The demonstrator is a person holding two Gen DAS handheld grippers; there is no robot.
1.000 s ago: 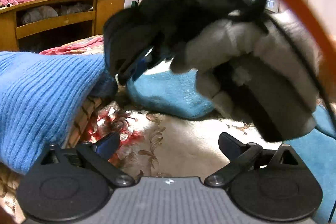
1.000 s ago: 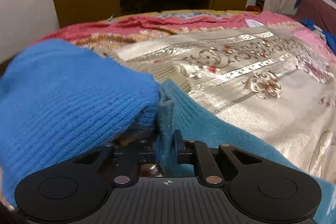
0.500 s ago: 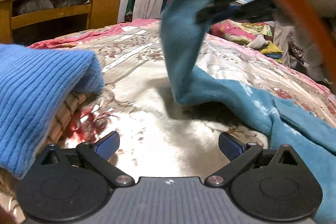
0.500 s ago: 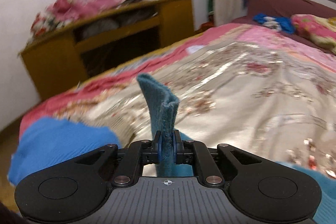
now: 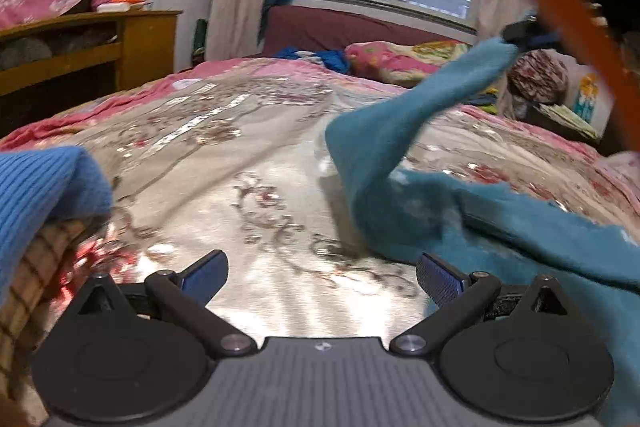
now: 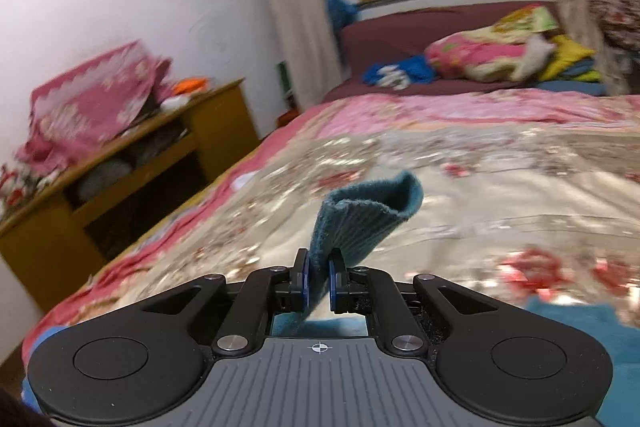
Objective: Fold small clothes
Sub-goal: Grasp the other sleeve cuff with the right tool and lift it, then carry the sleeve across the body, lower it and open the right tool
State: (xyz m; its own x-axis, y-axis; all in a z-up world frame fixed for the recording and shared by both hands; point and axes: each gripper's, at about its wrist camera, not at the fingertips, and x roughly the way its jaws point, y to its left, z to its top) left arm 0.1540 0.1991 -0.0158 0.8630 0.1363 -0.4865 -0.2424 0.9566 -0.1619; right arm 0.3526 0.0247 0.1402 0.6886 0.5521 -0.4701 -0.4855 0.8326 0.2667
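Note:
A teal knitted garment (image 5: 472, 211) lies on the right of the flowered bedspread (image 5: 248, 163), with one sleeve stretched up and to the right. My right gripper (image 5: 524, 37) is shut on that sleeve's cuff at the upper right of the left wrist view. In the right wrist view the ribbed teal cuff (image 6: 360, 215) sticks up out of the right gripper (image 6: 318, 279), pinched between both pads. My left gripper (image 5: 320, 275) stands open low over the bedspread with nothing between its fingers, the teal garment just right of it.
A folded bright blue ribbed sweater (image 5: 36, 195) sits on a checked cloth (image 5: 36, 279) at the left. A wooden shelf unit (image 6: 132, 171) stands left of the bed. Pillows and clothes (image 6: 492, 55) are heaped at the bed's far end under the window.
My right gripper has lifted the teal sleeve off the bed and carried it up and to the right, out from in front of the left camera. The left gripper shifted slightly and stayed open.

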